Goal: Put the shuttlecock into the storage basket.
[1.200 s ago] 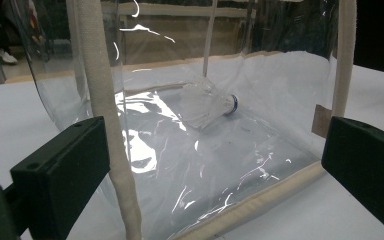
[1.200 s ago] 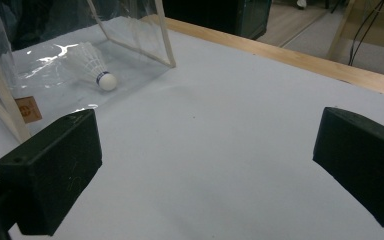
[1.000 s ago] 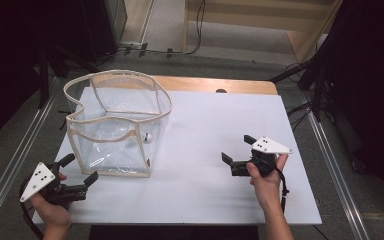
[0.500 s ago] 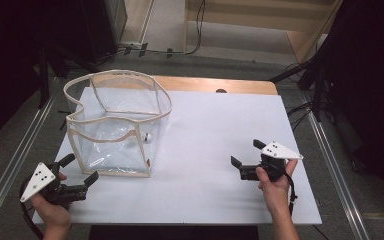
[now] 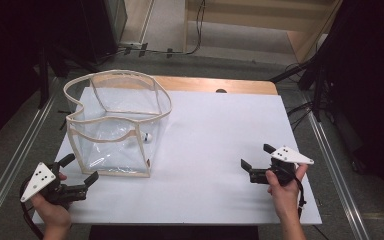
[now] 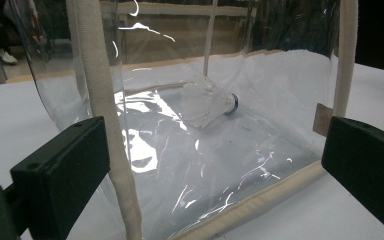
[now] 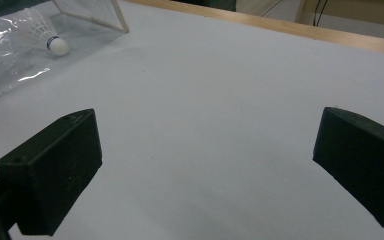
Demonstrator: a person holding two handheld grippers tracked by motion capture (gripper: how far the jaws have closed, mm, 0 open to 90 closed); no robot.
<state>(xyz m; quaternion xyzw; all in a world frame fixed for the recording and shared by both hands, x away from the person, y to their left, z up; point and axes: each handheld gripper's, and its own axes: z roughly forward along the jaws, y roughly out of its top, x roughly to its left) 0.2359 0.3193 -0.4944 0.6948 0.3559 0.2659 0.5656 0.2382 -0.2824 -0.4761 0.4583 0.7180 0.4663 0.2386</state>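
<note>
A clear plastic bag (image 5: 115,115) with cream trim stands open on the left of the white table (image 5: 220,125). A white shuttlecock (image 5: 147,136) lies inside it, near its right wall. My left gripper (image 5: 82,167) is open just in front of the bag's near left corner, with nothing between its jaws. In the left gripper view the bag (image 6: 260,150) is close ahead, and the shuttlecock (image 6: 207,102) lies on its floor. My right gripper (image 5: 256,155) is open over bare table at the right front. The right gripper view has the shuttlecock (image 7: 47,35) far off at upper left.
A wooden strip (image 5: 220,85) runs along the table's far edge. Metal rails (image 5: 337,170) flank both sides, and cables and dark stands lie on the floor behind. White table surface stretches between the bag and my right gripper.
My right gripper has drifted a little to the right and nearer the front edge, still open. The left gripper, bag and shuttlecock have not moved.
</note>
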